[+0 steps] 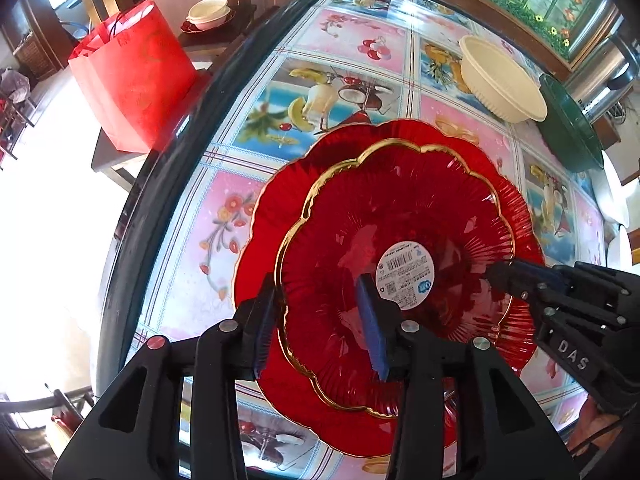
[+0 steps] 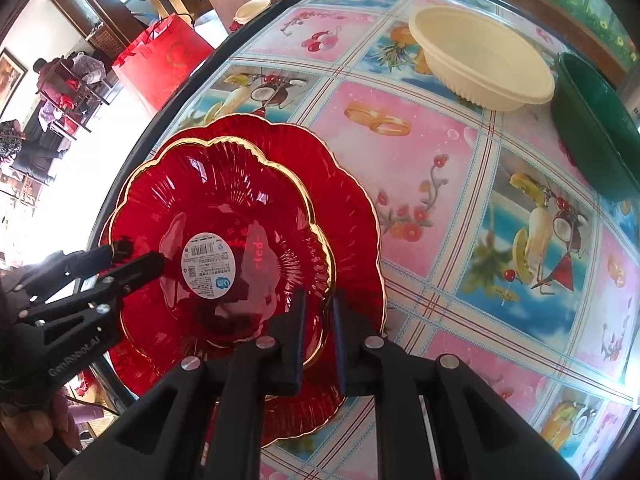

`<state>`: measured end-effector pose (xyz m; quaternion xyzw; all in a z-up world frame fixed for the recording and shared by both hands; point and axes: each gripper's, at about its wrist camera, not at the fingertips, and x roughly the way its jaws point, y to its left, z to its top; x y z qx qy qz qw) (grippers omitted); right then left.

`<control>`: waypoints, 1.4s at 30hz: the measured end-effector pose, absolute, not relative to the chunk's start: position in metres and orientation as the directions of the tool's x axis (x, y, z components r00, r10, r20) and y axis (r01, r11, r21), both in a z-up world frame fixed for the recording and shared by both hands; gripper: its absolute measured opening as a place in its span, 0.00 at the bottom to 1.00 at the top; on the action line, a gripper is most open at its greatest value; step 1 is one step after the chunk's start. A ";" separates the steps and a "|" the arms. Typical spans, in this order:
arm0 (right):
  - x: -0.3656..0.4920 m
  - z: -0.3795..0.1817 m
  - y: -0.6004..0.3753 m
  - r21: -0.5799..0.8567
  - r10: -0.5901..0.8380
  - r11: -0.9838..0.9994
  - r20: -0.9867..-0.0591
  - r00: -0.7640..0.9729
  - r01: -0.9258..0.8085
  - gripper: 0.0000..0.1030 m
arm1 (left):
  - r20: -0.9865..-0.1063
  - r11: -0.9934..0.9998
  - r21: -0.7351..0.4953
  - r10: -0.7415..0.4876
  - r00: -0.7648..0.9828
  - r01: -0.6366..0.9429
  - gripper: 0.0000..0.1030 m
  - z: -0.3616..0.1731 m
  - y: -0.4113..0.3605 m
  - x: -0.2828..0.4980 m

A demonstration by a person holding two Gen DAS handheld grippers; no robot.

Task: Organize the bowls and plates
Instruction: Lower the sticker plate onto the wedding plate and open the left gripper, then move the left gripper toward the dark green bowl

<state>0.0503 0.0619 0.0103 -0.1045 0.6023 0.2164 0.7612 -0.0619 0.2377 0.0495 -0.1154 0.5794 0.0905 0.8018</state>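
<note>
- While top plate sits nested on lower plate near table edge: left gripper apart, straddling rim.
- Right gripper clamped on top plate rim; advice: release only once centred.

A smaller red glass plate with a scalloped gold rim and a round white label at its centre sits nested on a larger red scalloped plate that lies flat near the table's dark left edge. A cream ribbed bowl stands upright toward the far right of the tabletop, with what seems a dark green bowl just beside it at the right edge.
</note>
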 end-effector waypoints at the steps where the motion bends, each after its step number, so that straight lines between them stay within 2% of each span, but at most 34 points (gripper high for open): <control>1: 0.050 0.010 0.063 0.097 0.200 0.883 -0.963 0.180 -0.459 0.11 | -0.950 0.957 -0.078 0.013 0.312 -0.278 0.38 0.050 0.238 -0.061; 15: 0.048 0.021 0.061 0.081 0.195 0.885 -0.959 0.206 -0.459 0.11 | -0.916 0.960 -0.049 0.068 0.396 -0.276 0.40 0.081 0.240 -0.062; 16: 0.047 0.025 0.059 0.082 0.200 0.886 -0.956 0.215 -0.457 0.13 | -0.911 0.961 -0.045 0.072 0.406 -0.273 0.42 0.085 0.239 -0.061; 17: 0.046 0.031 0.055 0.090 0.211 0.888 -0.951 0.226 -0.452 0.19 | -0.907 0.962 -0.046 0.073 0.414 -0.270 0.51 0.088 0.236 -0.060; 19: 0.047 0.038 0.049 0.115 0.239 0.890 -0.942 0.235 -0.441 0.27 | -0.896 0.962 -0.056 0.069 0.438 -0.266 0.59 0.095 0.232 -0.058; 27: 0.042 0.064 0.026 0.139 0.272 0.900 -0.920 0.283 -0.413 0.29 | -0.888 0.972 -0.076 0.036 0.458 -0.223 0.59 0.106 0.205 -0.039; 30: 0.043 0.070 0.012 0.144 0.274 0.909 -0.914 0.300 -0.391 0.41 | -0.887 0.976 -0.079 0.023 0.462 -0.201 0.59 0.108 0.193 -0.032; 39: 0.052 0.077 -0.051 0.147 0.238 0.950 -0.913 0.331 -0.276 0.43 | -0.887 0.986 -0.103 -0.032 0.461 -0.129 0.59 0.108 0.144 -0.009; 42: 0.055 0.076 -0.075 0.147 0.223 0.960 -0.914 0.338 -0.237 0.47 | -0.888 0.988 -0.110 -0.050 0.456 -0.105 0.59 0.105 0.126 0.001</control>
